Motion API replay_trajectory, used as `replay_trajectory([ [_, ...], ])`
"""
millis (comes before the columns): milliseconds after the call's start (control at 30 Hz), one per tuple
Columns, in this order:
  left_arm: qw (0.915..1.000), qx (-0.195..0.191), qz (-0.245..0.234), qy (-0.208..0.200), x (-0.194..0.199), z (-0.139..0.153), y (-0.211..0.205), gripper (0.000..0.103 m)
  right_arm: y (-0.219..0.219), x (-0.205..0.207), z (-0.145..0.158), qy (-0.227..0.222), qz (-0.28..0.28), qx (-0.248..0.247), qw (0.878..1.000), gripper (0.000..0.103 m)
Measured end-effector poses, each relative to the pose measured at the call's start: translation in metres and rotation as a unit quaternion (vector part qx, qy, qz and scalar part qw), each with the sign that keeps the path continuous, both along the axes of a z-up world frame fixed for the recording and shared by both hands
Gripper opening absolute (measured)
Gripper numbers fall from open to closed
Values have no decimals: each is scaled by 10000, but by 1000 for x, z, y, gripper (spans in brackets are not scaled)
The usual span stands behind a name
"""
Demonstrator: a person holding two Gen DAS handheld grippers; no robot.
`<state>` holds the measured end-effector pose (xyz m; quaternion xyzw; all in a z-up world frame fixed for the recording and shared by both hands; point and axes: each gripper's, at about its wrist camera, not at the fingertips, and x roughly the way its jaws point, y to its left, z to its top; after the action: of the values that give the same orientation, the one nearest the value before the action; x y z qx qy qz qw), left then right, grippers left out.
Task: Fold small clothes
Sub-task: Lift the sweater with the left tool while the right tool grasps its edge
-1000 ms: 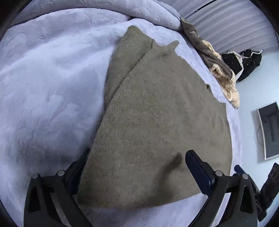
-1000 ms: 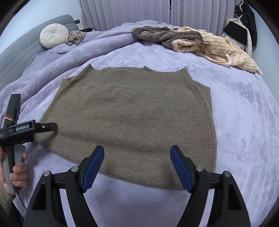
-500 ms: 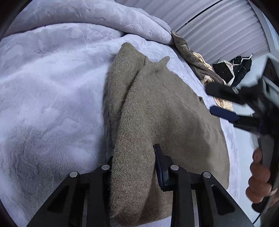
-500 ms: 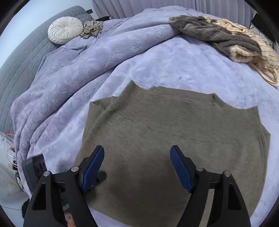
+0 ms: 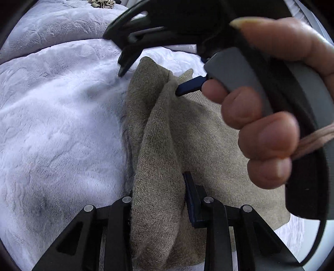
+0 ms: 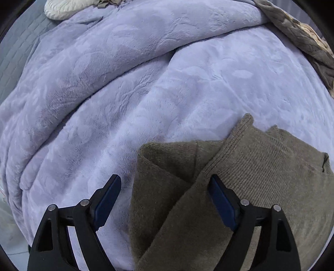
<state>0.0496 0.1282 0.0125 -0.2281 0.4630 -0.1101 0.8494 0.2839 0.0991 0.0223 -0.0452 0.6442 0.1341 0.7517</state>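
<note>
Both tongs are down over the olive knit top (image 5: 158,146), which lies on the lavender plush blanket (image 5: 54,125) covering the bed. The left gripper (image 5: 158,200) has its jaws pinched tight on a raised ridge of the knit near the hem, the fabric bunched up thick between the two pads so that it stands in a long fold running away toward the neckline. The right gripper (image 6: 165,200) stands wide apart, and its jaws have just been opening a little further; it grips nothing. Its left pad hangs above bare blanket just off the garment's edge, while its right pad sits over the ribbed neck area, so the turned-over shoulder corner lies in the gap between them. From the left wrist view the same gripper shows from the side, one blue pad tip (image 5: 191,86) near the top of the lifted ridge; whether it touches the cloth I cannot tell. The person's hand (image 5: 263,129) wraps the grey handle, very close to that lens.

The top itself is a coarse, fuzzy olive-brown knit, its near side pulled up and doubled over the flat body. A brown cable-knit garment (image 6: 302,39) lies farther off on the blanket. A cream round cushion (image 6: 66,8) rests at the far corner.
</note>
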Motion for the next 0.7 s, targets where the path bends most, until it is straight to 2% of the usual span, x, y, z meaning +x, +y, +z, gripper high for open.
replay_trajectory([
  [67, 10000, 50, 1, -11, 0, 0, 0, 31, 8, -2, -7, 3, 264, -307, 9992, 88],
  [167, 9999, 124, 4, 10, 4, 1, -6, 31, 10, -6, -8, -124, 381, -580, 9975, 72],
  [233, 9999, 153, 6, 24, 5, 2, -9, 31, 6, -8, -5, -234, 347, -622, 9972, 58],
  [300, 9998, 185, 6, 45, 7, 2, -10, 31, -2, -8, -2, -268, 293, -544, 9977, 34],
  [333, 9998, 199, 11, 66, 8, 4, -12, 31, -6, -9, 1, -279, 287, -461, 9981, 27],
  [433, 9996, 260, -22, 77, 7, 13, -17, 27, -14, -14, 9, -358, 321, -211, 9986, 23],
  [600, 9997, 221, -16, 59, 6, 30, -19, 25, -36, -17, 30, -454, 254, 417, 9978, 22],
  [700, 9997, 236, -30, -4, 6, 41, -20, 25, -45, -20, 40, -526, 308, 621, 9962, 22],
])
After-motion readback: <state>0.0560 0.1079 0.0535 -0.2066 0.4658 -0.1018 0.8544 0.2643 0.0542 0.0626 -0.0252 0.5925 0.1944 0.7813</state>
